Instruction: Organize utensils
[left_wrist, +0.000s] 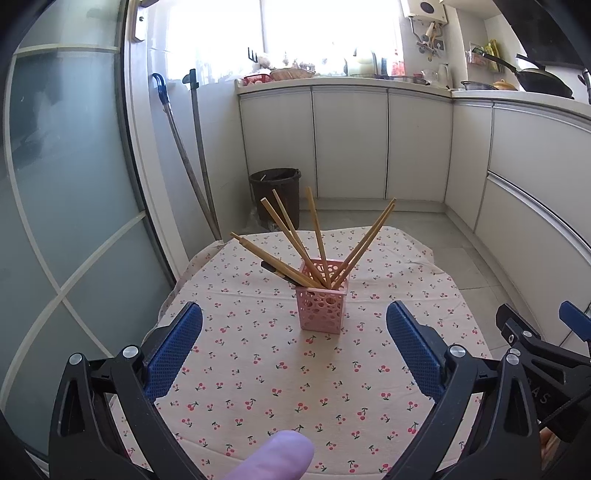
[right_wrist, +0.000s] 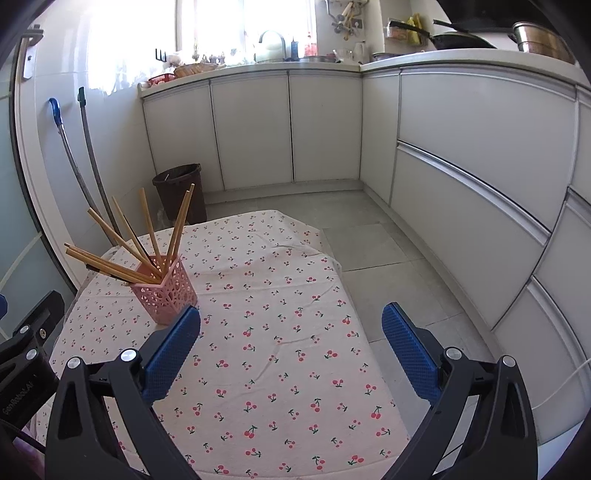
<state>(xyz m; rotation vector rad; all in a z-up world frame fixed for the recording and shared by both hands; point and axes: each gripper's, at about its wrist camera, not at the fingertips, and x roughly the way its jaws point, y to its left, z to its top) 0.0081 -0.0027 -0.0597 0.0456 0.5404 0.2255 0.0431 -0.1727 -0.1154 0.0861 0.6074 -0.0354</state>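
A pink perforated holder (left_wrist: 320, 308) stands upright on a table with a cherry-print cloth (left_wrist: 258, 376). Several wooden chopsticks (left_wrist: 291, 236) stand in it, fanned out. A dark utensil handle (left_wrist: 275, 271) leans out on its left side. My left gripper (left_wrist: 293, 325) is open and empty, a little in front of the holder. My right gripper (right_wrist: 291, 323) is open and empty over the cloth (right_wrist: 280, 347), to the right of the holder (right_wrist: 164, 295) and chopsticks (right_wrist: 147, 236). A part of the right gripper shows at the right edge of the left wrist view (left_wrist: 532, 343).
A dark waste bin (left_wrist: 276, 194) stands on the floor behind the table. Two long handles (left_wrist: 188, 162) lean on the wall at the left. White kitchen cabinets (right_wrist: 461, 155) run along the back and right. A frosted glass door (left_wrist: 55, 184) is at the left.
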